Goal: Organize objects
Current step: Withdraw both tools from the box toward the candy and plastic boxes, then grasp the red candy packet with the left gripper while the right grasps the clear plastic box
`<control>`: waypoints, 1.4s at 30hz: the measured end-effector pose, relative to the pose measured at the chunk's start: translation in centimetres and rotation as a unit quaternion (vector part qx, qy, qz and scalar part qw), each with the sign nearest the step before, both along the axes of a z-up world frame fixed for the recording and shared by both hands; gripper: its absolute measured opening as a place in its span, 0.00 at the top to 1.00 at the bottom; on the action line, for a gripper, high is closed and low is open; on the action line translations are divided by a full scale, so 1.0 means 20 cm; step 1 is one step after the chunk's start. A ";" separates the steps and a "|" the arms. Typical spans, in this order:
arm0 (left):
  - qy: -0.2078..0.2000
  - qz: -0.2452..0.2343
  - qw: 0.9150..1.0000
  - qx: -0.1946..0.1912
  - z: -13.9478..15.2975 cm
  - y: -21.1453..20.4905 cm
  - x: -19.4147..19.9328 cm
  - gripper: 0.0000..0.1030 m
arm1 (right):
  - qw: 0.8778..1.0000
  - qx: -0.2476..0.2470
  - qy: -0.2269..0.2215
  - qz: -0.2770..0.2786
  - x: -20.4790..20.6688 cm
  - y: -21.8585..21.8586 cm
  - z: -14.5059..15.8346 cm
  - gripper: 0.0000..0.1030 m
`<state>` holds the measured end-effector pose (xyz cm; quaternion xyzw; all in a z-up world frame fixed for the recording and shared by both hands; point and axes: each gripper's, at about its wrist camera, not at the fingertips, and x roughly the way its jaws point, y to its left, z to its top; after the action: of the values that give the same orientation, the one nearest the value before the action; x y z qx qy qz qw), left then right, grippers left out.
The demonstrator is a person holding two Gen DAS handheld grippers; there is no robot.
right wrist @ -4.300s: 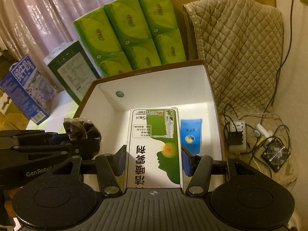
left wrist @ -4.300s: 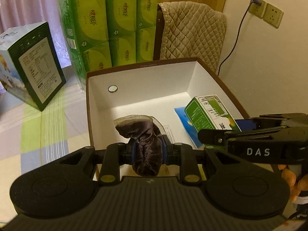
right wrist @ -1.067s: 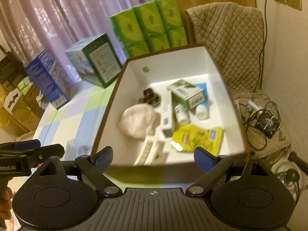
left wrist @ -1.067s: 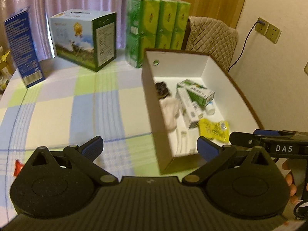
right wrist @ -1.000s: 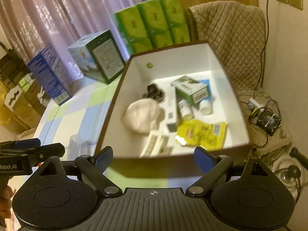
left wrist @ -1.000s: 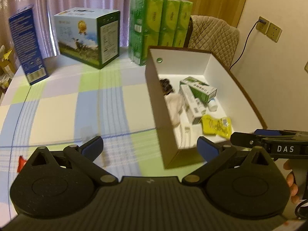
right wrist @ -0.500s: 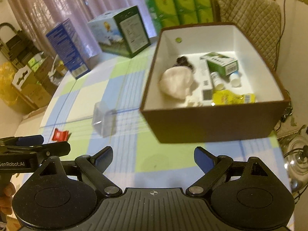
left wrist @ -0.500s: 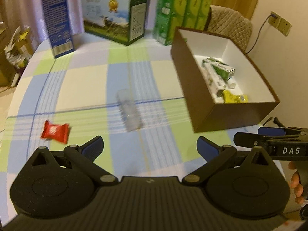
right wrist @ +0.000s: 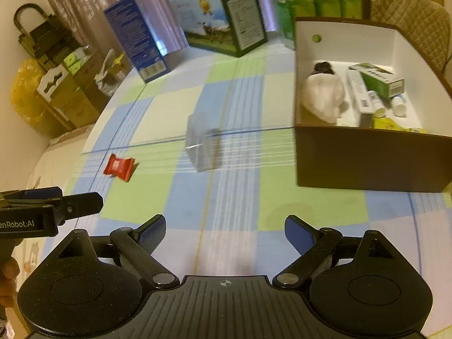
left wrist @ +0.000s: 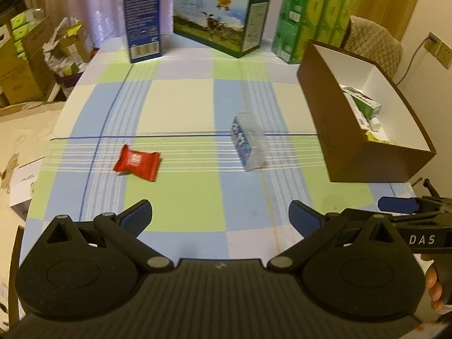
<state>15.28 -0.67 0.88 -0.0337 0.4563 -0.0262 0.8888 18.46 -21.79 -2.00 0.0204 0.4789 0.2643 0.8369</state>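
Observation:
A brown box with a white inside (left wrist: 364, 155) (right wrist: 367, 158) stands on the right of the checked table. It holds a green carton (right wrist: 381, 80), a white cloth bundle (right wrist: 322, 96), a dark cloth, small bottles and a yellow packet. A clear plastic case (left wrist: 248, 141) (right wrist: 202, 144) lies mid-table and a red snack packet (left wrist: 137, 162) (right wrist: 118, 167) to its left. My left gripper (left wrist: 220, 214) is open and empty over the near table. My right gripper (right wrist: 224, 233) is open and empty too, well short of the case.
A blue carton (left wrist: 142, 14), a milk box (left wrist: 220, 17) and green tissue packs (left wrist: 310, 19) line the table's far edge. A quilted chair (left wrist: 373, 42) stands behind the brown box. Cardboard boxes and bags (left wrist: 34, 56) crowd the floor on the left.
Both grippers let go of the dark cloth and the green carton inside the box, then pulled back toward the near table edge. The case and red packet have come into view.

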 end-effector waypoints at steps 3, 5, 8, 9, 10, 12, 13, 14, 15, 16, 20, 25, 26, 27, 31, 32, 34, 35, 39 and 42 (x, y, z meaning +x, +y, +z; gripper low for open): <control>0.002 0.011 1.000 0.000 -0.01 0.05 -0.01 0.01 | 1.000 -0.003 0.003 0.012 -0.01 0.06 -0.02 0.14; 0.003 0.018 1.000 -0.001 -0.01 0.08 -0.01 0.01 | 1.000 -0.005 0.004 0.020 0.00 0.09 -0.04 0.14; 0.008 0.029 1.000 -0.001 -0.03 0.12 -0.01 0.01 | 0.999 -0.011 0.006 0.031 0.01 0.15 -0.07 0.14; 0.010 0.032 0.999 -0.001 -0.04 0.14 0.00 0.01 | 0.999 -0.014 0.006 0.036 0.01 0.17 -0.08 0.14; 0.011 0.035 0.999 -0.002 -0.05 0.15 0.00 0.01 | 0.999 -0.018 0.006 0.040 0.02 0.19 -0.09 0.14; 0.015 0.041 0.999 -0.002 -0.06 0.18 0.01 0.01 | 0.999 -0.022 0.004 0.048 0.04 0.22 -0.11 0.14; 0.017 0.043 0.999 -0.003 -0.07 0.19 0.02 0.01 | 0.998 -0.025 0.003 0.051 0.05 0.24 -0.12 0.14; 0.019 0.046 0.999 -0.004 -0.08 0.20 0.03 0.01 | 0.998 -0.027 0.002 0.054 0.06 0.25 -0.13 0.14; 0.020 0.048 0.999 -0.005 -0.09 0.21 0.04 0.01 | 0.998 -0.030 0.001 0.056 0.07 0.27 -0.13 0.14; 0.020 0.050 0.999 -0.005 -0.10 0.22 0.05 0.01 | 0.998 -0.032 0.000 0.059 0.09 0.29 -0.14 0.14; 0.020 0.063 0.998 -0.005 -0.13 0.27 0.08 0.01 | 0.997 -0.038 -0.009 0.066 0.15 0.34 -0.17 0.14; 0.019 0.077 0.997 0.001 -0.17 0.33 0.13 0.02 | 0.996 -0.051 -0.029 0.070 0.24 0.42 -0.19 0.14; 0.019 0.079 0.997 0.002 -0.18 0.34 0.14 0.02 | 0.996 -0.052 -0.033 0.071 0.26 0.43 -0.19 0.14; 0.019 0.081 0.997 0.003 -0.19 0.36 0.15 0.02 | 0.995 -0.055 -0.038 0.071 0.28 0.45 -0.20 0.15; 0.014 0.079 0.997 0.006 -0.23 0.40 0.20 0.04 | 0.994 -0.061 -0.055 0.076 0.35 0.49 -0.22 0.18; 0.013 0.077 0.997 0.008 -0.24 0.41 0.21 0.05 | 0.993 -0.063 -0.057 0.078 0.36 0.51 -0.23 0.20; 0.013 0.075 0.997 0.010 -0.27 0.43 0.25 0.05 | 0.993 -0.063 -0.060 0.084 0.40 0.54 -0.24 0.27; 0.013 0.073 0.997 0.011 -0.28 0.44 0.27 0.06 | 0.992 -0.065 -0.061 0.085 0.42 0.55 -0.25 0.28; 0.014 0.066 0.998 0.018 -0.33 0.47 0.33 0.09 | 0.992 -0.072 -0.064 0.088 0.48 0.61 -0.29 0.34; 0.016 0.061 0.998 0.021 -0.37 0.50 0.38 0.10 | 0.991 -0.076 -0.064 0.090 0.52 0.65 -0.32 0.37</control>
<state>22.95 9.24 -6.59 -0.0432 0.4683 0.0387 0.8816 28.94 -8.78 -8.40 -0.1033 0.4430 0.3017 0.8379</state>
